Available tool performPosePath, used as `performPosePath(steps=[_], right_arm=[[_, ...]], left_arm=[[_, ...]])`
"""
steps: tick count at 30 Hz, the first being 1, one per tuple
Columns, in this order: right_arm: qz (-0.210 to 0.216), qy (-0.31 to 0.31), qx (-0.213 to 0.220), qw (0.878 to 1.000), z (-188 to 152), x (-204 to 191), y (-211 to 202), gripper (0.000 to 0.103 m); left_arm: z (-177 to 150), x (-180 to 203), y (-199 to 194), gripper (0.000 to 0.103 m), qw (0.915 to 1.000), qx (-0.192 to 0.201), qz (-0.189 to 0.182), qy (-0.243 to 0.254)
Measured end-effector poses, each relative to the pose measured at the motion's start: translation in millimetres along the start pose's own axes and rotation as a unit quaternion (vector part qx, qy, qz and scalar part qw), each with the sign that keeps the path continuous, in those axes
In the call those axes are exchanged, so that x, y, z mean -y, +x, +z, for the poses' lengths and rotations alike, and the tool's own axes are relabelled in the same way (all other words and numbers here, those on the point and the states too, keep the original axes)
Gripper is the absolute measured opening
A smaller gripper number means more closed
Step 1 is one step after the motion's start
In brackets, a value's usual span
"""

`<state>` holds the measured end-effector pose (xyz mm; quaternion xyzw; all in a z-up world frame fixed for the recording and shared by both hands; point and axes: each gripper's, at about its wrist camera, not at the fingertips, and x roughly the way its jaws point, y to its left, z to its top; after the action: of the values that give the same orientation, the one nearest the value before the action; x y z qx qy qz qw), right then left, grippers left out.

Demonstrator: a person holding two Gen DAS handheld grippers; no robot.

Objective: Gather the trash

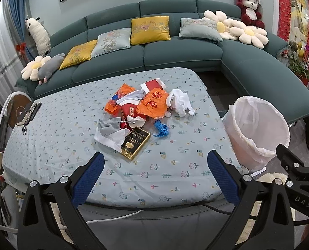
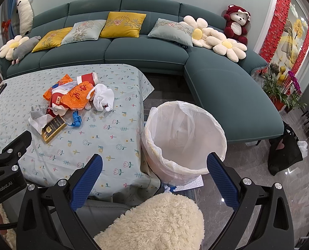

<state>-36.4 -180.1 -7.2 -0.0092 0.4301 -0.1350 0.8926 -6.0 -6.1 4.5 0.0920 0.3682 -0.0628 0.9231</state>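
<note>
A heap of trash [image 1: 139, 108] sits near the middle of a table [image 1: 60, 145] covered in a pale flower-print cloth, in front of a teal sofa [image 1: 175, 52]. In the heap, orange plastic wrappers [image 1: 153, 104] overlap red-and-white packaging [image 1: 129, 107]; a white crumpled bag [image 1: 180, 102] lies at the side of the heap toward the bin, a black-and-gold box [image 1: 134, 143] and grey-white tissue [image 1: 109, 134] at its near edge, and a blue scrap [image 1: 161, 129] just beside the box. A white-lined bin [image 2: 185, 139] stands on the floor against the table's right edge. The left gripper [image 1: 155, 177] hovers spread wide and empty over the table's near edge; the right gripper [image 2: 154, 177] is likewise parted and empty, over the bin's near rim.
</note>
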Motion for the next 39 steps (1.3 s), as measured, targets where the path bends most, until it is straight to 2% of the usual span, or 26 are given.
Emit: performPosePath(steps=[1, 4, 5, 6, 7, 9, 17, 19, 27, 31, 39], right_arm=[[0.0, 0.0, 0.0, 1.0, 0, 1, -1, 0.096], [0.0, 0.0, 0.0, 1.0, 0, 0, 0, 0.096], [0.0, 0.0, 0.0, 1.0, 0, 0, 0, 0.096], [-0.001, 0.0, 0.0, 1.0, 1, 2, 1, 0.096], [-0.001, 0.001, 0.0, 1.0, 1, 4, 0, 0.096], [0.0, 0.0, 0.0, 1.0, 1, 3, 0, 0.096], [-0.001, 0.001, 0.0, 1.0, 1, 3, 1, 0.096], [-0.001, 0.001, 0.0, 1.0, 1, 3, 1, 0.096], [-0.003, 0.004, 0.0, 1.0, 2, 9, 1, 0.096], [-0.004, 0.005, 0.0, 1.0, 4, 11, 2, 0.096], [-0.009, 0.004, 0.006, 1.0, 8, 5, 6, 0.096]], left_arm=[[-1, -1, -2, 0.095, 0.9998, 0.015, -0.009, -0.011], [-1, 1, -1, 0.095, 1.0, 0.002, -0.003, -0.004], [-1, 2, 3, 0.095, 0.9997, -0.023, 0.008, 0.01], [-1, 2, 3, 0.095, 0.9995, -0.028, 0.008, 0.01], [-2, 2, 7, 0.095, 0.9986, -0.05, 0.011, 0.017], [-2, 1, 9, 0.095, 0.9978, -0.062, 0.014, 0.021], [-2, 2, 9, 0.095, 0.9974, -0.062, 0.02, 0.03], [-2, 2, 12, 0.095, 0.9964, -0.075, 0.019, 0.035], [1, 10, 10, 0.095, 0.997, -0.054, 0.016, 0.053], [3, 12, 10, 0.094, 0.998, -0.039, 0.011, 0.047], [1, 4, 21, 0.095, 0.9978, -0.06, -0.018, 0.019]])
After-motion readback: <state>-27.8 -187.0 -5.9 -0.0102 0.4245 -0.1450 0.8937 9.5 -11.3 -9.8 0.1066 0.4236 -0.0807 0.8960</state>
